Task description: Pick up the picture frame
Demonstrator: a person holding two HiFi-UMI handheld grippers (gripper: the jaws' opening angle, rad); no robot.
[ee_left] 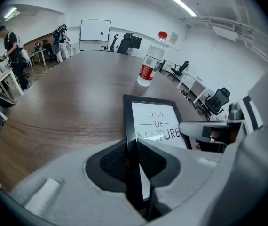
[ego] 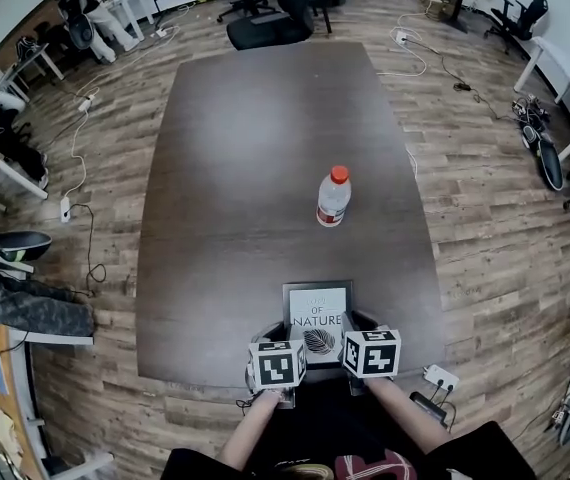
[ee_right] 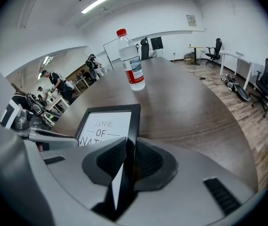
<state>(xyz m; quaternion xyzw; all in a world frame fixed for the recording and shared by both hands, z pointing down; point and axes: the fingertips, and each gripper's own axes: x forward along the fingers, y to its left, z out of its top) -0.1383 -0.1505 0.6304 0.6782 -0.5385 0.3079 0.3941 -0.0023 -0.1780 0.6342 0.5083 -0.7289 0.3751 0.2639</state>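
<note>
A: Head view first. What's on the table?
B: One long dark wood-grain table [ego: 255, 148]. On it, one clear plastic bottle with a red cap and red label [ego: 333, 198], upright around mid-table. Also one black-rimmed picture frame with a white "LOVE OF NATURE" print [ego: 317, 316] at the near edge, well apart from the bottle.
A: Anything in the bottle?
B: Cap is on. The fill level can't be read.
A: Grippers?
B: Two. The left gripper [ego: 285, 338] is at the frame's left rim and the right gripper [ego: 353, 330] at its right rim. Their marker cubes sit side by side just below the frame.
A: Left gripper view?
B: Its two black ridged pads pinch the frame's left rim, seen edge-on between them. The print stretches away toward the bottle. The right gripper's grey jaw shows across the frame on the other side.
A: Right gripper view?
B: Mirror of that. Its pads clamp the frame's right rim, with the rim running up between them. The one bottle stands beyond on the table, and the left gripper shows at the left.
A: Is the frame flat or raised?
B: Can't tell. It's over the table's near edge, held between both grippers.
</note>
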